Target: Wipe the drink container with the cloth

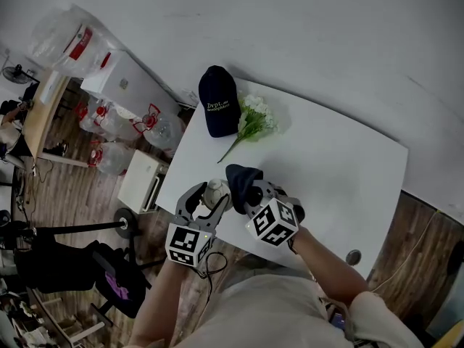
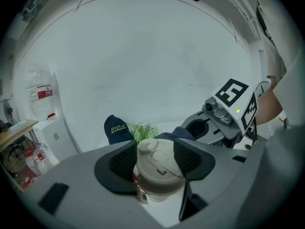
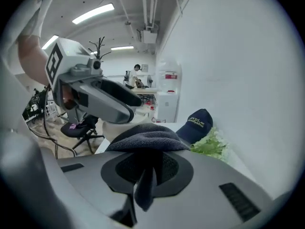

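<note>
A beige drink container (image 1: 216, 192) with a lidded top (image 2: 157, 168) stands between the pads of my left gripper (image 1: 210, 198) (image 2: 156, 157), which is shut on its sides near the white table's (image 1: 341, 172) front left edge. My right gripper (image 1: 257, 194) (image 3: 148, 168) is shut on a dark blue cloth (image 1: 243, 178) (image 3: 147, 140). The cloth bulges out over the jaws and a tail hangs down between them. It sits just to the right of the container, close against it. In the left gripper view the right gripper (image 2: 224, 116) shows at the right, behind the container.
A navy cap (image 1: 219, 100) and a bunch of white flowers (image 1: 255, 119) lie at the table's far left, by the wall. Left of the table, on the floor, are a white cabinet (image 1: 141, 180), water jugs (image 1: 109, 118) and a black chair (image 1: 109, 274).
</note>
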The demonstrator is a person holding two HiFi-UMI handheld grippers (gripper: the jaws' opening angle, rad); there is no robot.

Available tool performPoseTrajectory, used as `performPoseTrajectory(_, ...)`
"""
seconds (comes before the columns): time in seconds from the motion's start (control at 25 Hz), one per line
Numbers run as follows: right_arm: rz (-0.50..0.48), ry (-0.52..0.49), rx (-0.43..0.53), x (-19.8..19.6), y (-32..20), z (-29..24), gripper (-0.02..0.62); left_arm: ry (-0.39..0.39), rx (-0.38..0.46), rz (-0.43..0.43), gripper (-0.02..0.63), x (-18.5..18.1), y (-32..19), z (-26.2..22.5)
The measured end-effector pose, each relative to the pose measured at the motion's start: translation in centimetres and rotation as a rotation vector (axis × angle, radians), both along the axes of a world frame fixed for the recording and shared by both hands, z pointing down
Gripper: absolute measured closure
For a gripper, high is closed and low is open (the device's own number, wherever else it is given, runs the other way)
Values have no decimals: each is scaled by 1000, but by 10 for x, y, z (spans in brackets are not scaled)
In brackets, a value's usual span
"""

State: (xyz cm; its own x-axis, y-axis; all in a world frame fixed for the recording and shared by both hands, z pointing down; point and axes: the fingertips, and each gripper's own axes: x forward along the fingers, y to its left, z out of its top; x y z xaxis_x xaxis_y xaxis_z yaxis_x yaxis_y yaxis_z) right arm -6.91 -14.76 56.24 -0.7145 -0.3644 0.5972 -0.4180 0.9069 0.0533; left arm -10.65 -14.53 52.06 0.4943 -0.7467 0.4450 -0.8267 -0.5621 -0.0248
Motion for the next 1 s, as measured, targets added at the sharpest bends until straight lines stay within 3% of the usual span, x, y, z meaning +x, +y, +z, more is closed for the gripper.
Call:
performPoseTrajectory(0.28,-72,158,-37,-9,-10,65,540,9,8,-6,351,1,0,-2)
performPoseTrajectory(0.44,-108,246,-92,-8,11,111,540,10,15,-12,351,0,-1,0)
performPoseTrajectory(0.56,-125,281,-111,-7,32,117,537,12,13,-8,351,0,-2,0)
performPoseTrajectory(0.72,-171,207,-104,-24,71,81,537,12,18,-14,351,-2,-1,0)
performPoseTrajectory(1.0,-32,38,-66,-3,51,7,537,12,9,-14,351,0,-2,1)
